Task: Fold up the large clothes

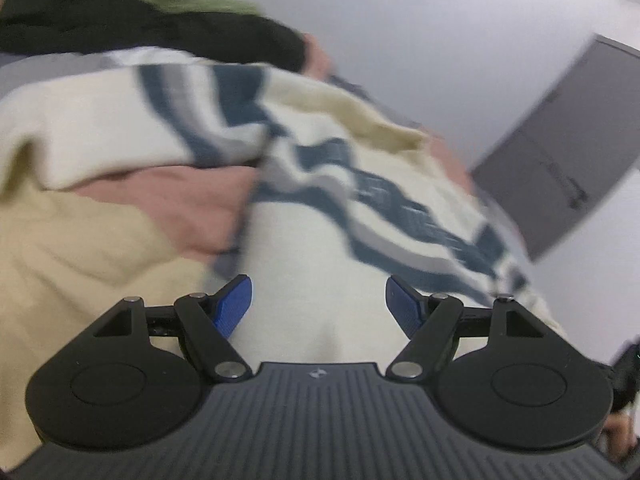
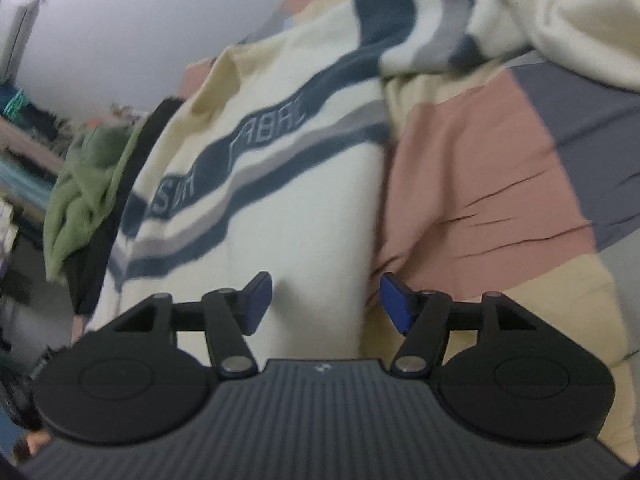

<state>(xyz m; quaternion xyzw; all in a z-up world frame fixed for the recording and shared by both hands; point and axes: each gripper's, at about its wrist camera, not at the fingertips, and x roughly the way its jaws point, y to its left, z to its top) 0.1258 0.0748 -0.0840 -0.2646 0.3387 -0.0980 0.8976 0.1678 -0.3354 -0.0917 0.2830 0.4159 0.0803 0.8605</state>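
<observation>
Cream sweater (image 1: 312,240) w/ navy & grey stripes, lying rumpled on bedspread (image 2: 492,168) of pink, beige & grey blocks. Directly ahead of and under both tools. Left gripper (image 1: 319,306): blue pads spread wide, plain cream cloth showing betw. them, no pinch visible. Right gripper (image 2: 326,302): jaws apart too, sweater's right edge betw. pads, not clamped. One striped sleeve (image 2: 500,20) folded across top right in right view. Green garment (image 2: 86,184) & black garment (image 1: 152,36) bunched at far side of sweater, touching it. Grey door (image 1: 560,152) in white wall beyond.
</observation>
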